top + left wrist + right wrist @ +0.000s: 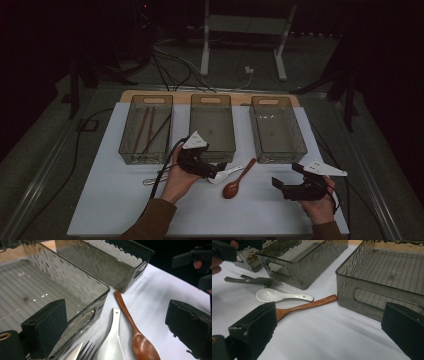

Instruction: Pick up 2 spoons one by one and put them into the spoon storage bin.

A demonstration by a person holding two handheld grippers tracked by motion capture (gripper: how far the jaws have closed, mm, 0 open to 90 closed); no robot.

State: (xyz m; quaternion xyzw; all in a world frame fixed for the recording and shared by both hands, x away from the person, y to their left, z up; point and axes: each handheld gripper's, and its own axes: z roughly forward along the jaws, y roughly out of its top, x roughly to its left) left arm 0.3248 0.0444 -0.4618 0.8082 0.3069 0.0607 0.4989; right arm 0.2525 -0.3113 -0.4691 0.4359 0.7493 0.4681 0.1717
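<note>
A white ceramic spoon [226,174] and a brown wooden spoon [238,181] lie side by side on the white mat, in front of the middle bin [212,127]. My left gripper [212,170] hangs open just left of the white spoon's bowl. In the left gripper view, the white spoon [111,340] and wooden spoon [140,342] lie between the spread jaws, with fork tines [87,352] below. My right gripper [287,178] is open near the mat's right front, pointing at the wooden spoon [312,303] and white spoon [274,295], and holds nothing.
Three clear grey bins stand in a row at the back. The left bin [146,129] holds chopsticks, and the right bin [276,129] looks empty. A metal fork and knife [152,180] lie left of the spoons. Cables trail over the floor beyond the table.
</note>
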